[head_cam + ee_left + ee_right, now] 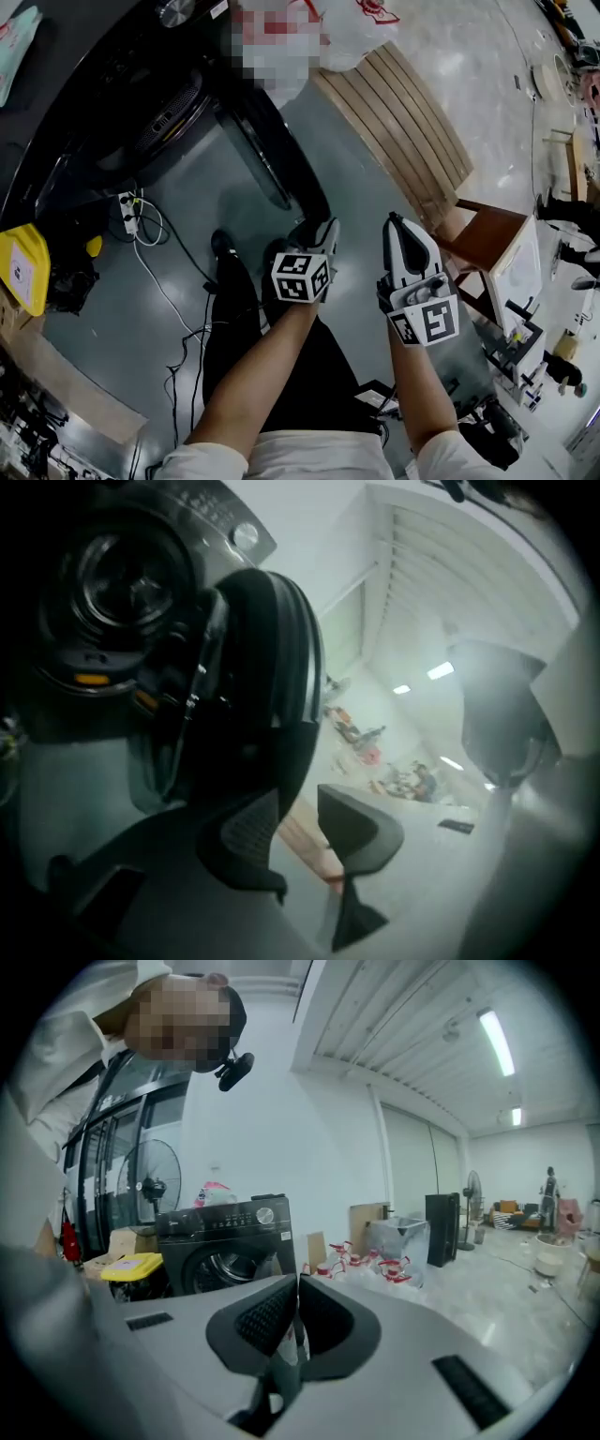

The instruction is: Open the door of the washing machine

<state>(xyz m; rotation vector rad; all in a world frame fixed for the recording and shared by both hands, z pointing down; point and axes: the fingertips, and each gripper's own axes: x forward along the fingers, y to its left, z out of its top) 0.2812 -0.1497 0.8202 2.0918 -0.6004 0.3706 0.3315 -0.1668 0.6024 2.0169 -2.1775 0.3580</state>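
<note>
The door [269,157] stands wide open! In the head view it swings out from the black washer [141,103] at top left, edge-on, with its free end pointing down toward the person. Right at that free end sits the left gripper [323,231], tips just beside the door's lower edge. I can't tell whether they are touching it.

In the left gripper view the jaws of the left gripper [300,829] are clearly apart, a moderate gap. Only floor and a strip of wood show through it, and nothing is held. The door [272,649] looms as a dark curved slab just above and behind the left-hand jaw, not between the two. Left of it is the washer [112,574], drum mouth exposed, with an orange mark below it.

The right gripper [394,227] hangs level with the left one and off to its right, well clear of the door. Its own view shows the jaws of the right gripper [298,1309] pressed together on nothing. Beyond them, well apart, sits the washer [225,1237], front panel and round opening facing the camera, with a yellow box [136,1265] on its left.

Around the scene in the head view, a slatted wooden bench [403,122] lies right of the door. A power strip [128,212] with trailing cables sits on the floor beneath the washer, and the yellow box [23,267] is at far left.
</note>
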